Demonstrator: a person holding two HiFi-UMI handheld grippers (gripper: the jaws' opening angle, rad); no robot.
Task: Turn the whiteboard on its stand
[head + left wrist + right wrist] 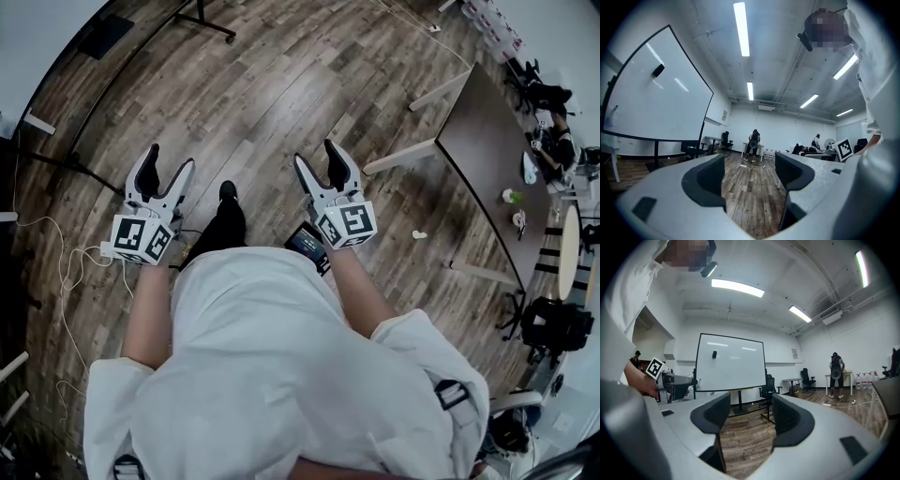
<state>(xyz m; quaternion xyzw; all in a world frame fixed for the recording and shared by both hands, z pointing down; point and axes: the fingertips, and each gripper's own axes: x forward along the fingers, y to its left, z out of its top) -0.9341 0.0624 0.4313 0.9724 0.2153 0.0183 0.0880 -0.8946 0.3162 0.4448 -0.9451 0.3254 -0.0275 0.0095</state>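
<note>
The whiteboard (731,362) is a large white panel in a black frame on a black wheeled stand (740,406), upright a few steps ahead in the right gripper view. It also fills the left of the left gripper view as a slanted panel (656,93). A small black thing (714,354) sticks to its face. In the head view both grippers are held level in front of the person, over the wooden floor. My left gripper (169,159) (750,173) is open and empty. My right gripper (317,155) (747,416) is open too, with only floor showing between its pads. Neither touches the board.
A long brown table (478,131) runs along the right. Black office chairs (768,385) stand beside the board. A person (836,371) stands far off by a desk. Loose white cable (66,272) lies on the floor at the left.
</note>
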